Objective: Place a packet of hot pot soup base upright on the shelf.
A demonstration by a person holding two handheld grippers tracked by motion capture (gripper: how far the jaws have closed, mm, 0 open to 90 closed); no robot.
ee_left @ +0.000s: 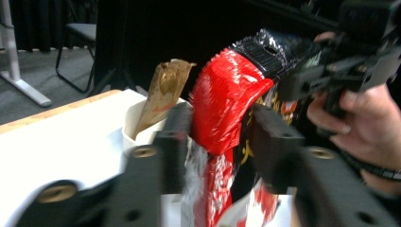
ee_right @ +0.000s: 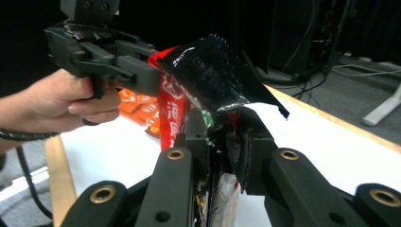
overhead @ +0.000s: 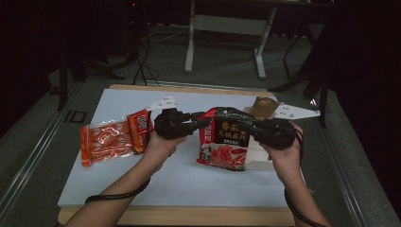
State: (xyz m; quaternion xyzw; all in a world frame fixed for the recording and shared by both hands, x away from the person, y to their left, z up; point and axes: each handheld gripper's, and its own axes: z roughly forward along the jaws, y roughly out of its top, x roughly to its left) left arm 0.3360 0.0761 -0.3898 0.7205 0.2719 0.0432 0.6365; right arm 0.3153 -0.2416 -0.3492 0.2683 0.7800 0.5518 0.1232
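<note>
- Hands of a person hold two black grippers over a white table (overhead: 118, 179), one at each side of a red-and-black snack bag (overhead: 224, 139).
- The bag stands upright near the middle of the table, lifted at its top corners, with an open white box (overhead: 259, 158) just behind and below it.
- The right gripper (ee_right: 222, 142) pinches the bag's black top edge; its jaws press tight on the foil.
- The left gripper (ee_left: 215, 137) sits around the bag's red side, but its jaws stand spread, with a gap showing between each pad and the foil, so it seems to have let go.
- A brown paper pouch (ee_left: 163, 90) stands upright in the box behind the bag.
- Orange snack packets (overhead: 111, 139) lie flat at the table's left, well apart from the bag.
- Judging by this, the work looks to be packing: the pouch is in, the bag is midway, and the orange packets are not yet touched.
</note>
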